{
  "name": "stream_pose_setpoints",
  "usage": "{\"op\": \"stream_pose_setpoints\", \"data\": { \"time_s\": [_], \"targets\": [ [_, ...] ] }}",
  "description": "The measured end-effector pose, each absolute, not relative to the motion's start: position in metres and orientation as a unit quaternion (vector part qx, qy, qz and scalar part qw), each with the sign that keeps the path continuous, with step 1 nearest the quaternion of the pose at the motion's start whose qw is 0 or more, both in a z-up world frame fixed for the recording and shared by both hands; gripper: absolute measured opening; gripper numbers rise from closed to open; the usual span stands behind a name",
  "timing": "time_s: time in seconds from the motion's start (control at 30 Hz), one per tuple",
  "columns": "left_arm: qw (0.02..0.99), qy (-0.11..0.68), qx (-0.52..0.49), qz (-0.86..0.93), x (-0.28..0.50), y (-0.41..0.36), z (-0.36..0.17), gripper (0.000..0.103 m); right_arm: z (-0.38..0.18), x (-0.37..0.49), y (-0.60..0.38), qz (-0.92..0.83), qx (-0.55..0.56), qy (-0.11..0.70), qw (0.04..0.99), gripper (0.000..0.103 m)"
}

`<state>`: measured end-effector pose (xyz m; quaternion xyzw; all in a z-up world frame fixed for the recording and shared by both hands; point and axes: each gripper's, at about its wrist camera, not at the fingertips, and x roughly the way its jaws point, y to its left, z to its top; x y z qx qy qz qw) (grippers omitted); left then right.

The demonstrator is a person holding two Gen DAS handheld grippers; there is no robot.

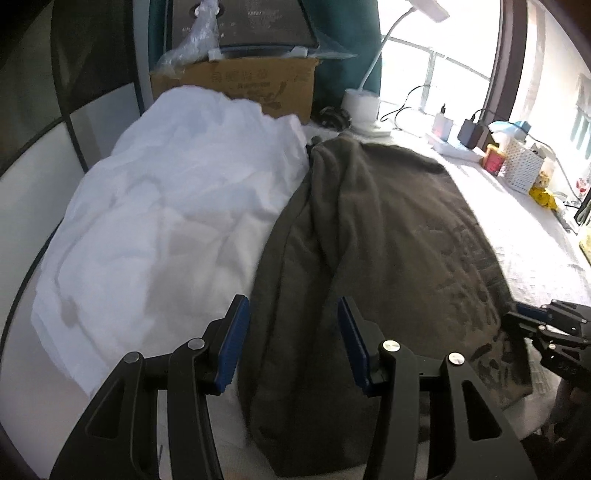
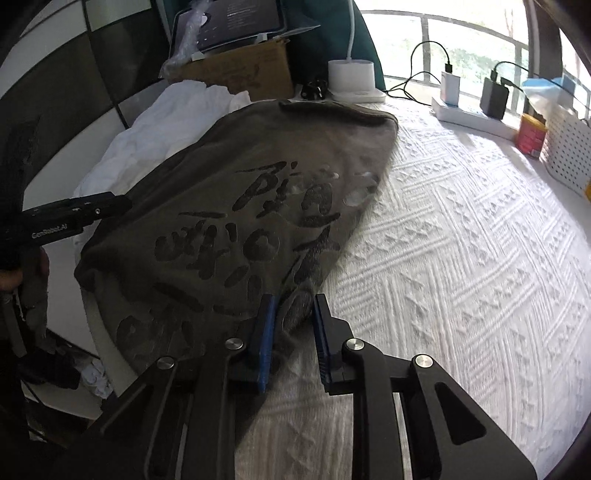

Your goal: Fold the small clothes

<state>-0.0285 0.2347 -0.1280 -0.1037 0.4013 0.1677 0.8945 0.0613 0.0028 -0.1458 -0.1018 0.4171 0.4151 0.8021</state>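
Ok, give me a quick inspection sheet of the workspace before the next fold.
Surface: white textured bedspread, bare on the window side.
Job's things: olive printed shirt spread flat; crumpled white garment beside it.
Clutter: cardboard box, white lamp base, red can, white perforated basket.
Grippers: left hand-held gripper open above the shirt's edge; right hand-held gripper open, the shirt's corner between its pads.
Cables: black charger leads by the window.
Surroundings: window railing, bright daylight.
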Motion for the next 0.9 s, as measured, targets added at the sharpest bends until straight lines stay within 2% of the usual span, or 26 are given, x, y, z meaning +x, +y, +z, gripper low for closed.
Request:
{"op": "stream_pose_setpoints", "data": {
  "time_s": [0.2, 0.27, 0.33, 0.5, 0.63, 0.7, 0.77, 0.9],
  "targets": [
    [0.901, 0.391, -0.110, 0.152, -0.040, 0.205, -0.124, 0.052, -0.147, 0.053, -0.013, 0.419, -0.100, 0.418, 0.800, 0.023],
    [0.900, 0.394, -0.111, 0.147, -0.043, 0.197, -0.126, 0.052, -0.147, 0.051, -0.021, 0.417, -0.096, 0.417, 0.802, 0.029],
    [0.901, 0.395, -0.109, 0.144, -0.046, 0.188, -0.128, 0.052, -0.146, 0.048, -0.029, 0.416, -0.092, 0.415, 0.804, 0.047],
    [0.902, 0.395, -0.108, 0.138, -0.047, 0.171, -0.129, 0.053, -0.145, 0.043, -0.053, 0.401, -0.081, 0.408, 0.816, 0.057],
    [0.908, 0.392, -0.091, 0.119, -0.044, 0.153, -0.125, 0.055, -0.143, 0.044, -0.073, 0.383, -0.065, 0.404, 0.828, 0.058],
    [0.911, 0.387, -0.084, 0.116, -0.043, 0.146, -0.123, 0.064, -0.142, 0.044, -0.085, 0.377, -0.062, 0.401, 0.833, 0.058],
    [0.914, 0.383, -0.082, 0.111, -0.040, 0.138, -0.122, 0.068, -0.141, 0.044, -0.096, 0.370, -0.059, 0.398, 0.837, 0.058],
    [0.912, 0.390, -0.076, 0.104, -0.032, 0.124, -0.124, 0.069, -0.140, 0.046, -0.122, 0.352, -0.045, 0.396, 0.847, 0.059]
  ]
}}
